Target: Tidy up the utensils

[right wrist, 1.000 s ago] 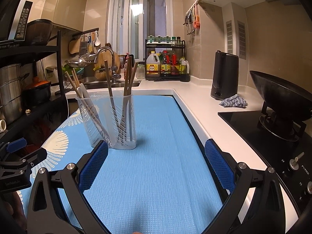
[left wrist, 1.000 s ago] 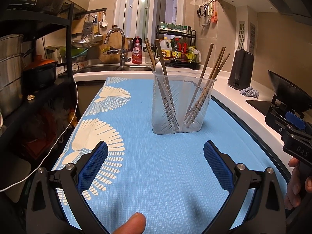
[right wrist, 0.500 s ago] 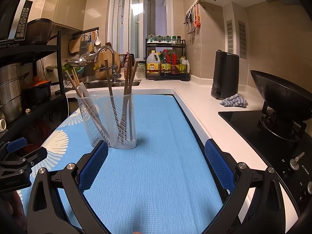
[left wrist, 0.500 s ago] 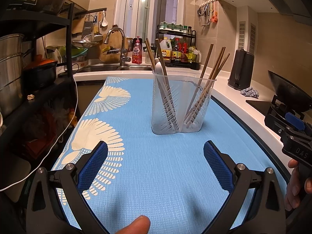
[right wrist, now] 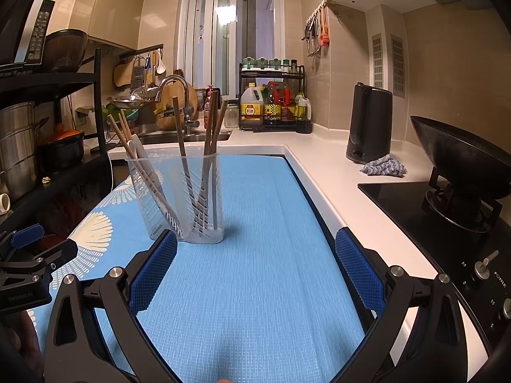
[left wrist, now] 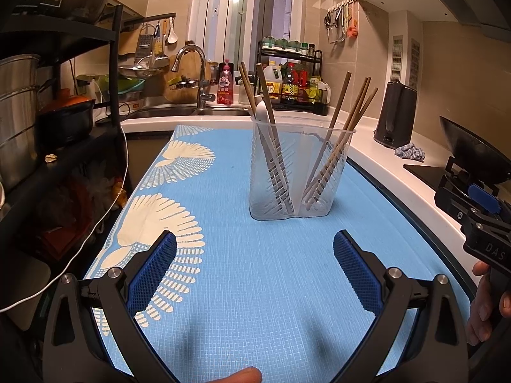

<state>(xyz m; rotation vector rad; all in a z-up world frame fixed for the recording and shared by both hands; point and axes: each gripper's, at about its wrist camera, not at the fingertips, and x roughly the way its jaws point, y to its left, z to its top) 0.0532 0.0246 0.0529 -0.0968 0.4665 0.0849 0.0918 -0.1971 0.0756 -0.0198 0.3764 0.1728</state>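
Note:
A clear plastic utensil holder [left wrist: 297, 175] [right wrist: 179, 198] stands upright on the blue mat [left wrist: 242, 271] [right wrist: 255, 271]. Several wooden chopsticks [left wrist: 345, 134] [right wrist: 210, 146] lean in its right compartment; more chopsticks and a white spoon [left wrist: 265, 118] [right wrist: 137, 146] lean in its left one. My left gripper [left wrist: 255, 252] is open and holds nothing, a short way in front of the holder. My right gripper [right wrist: 255, 250] is also open and holds nothing, with the holder just beyond its left finger. Each gripper shows at the edge of the other's view.
Left of the mat, a black rack [left wrist: 64, 121] holds pots, with a white cable [left wrist: 105, 210] hanging. The sink and tap [left wrist: 194, 73] lie behind. To the right are a white counter, a black kettle [right wrist: 369, 127], a cloth [right wrist: 383, 166], a hob and a wok [right wrist: 460, 156].
Both views have shifted only slightly; the holder and utensils stand as before and both grippers stay open.

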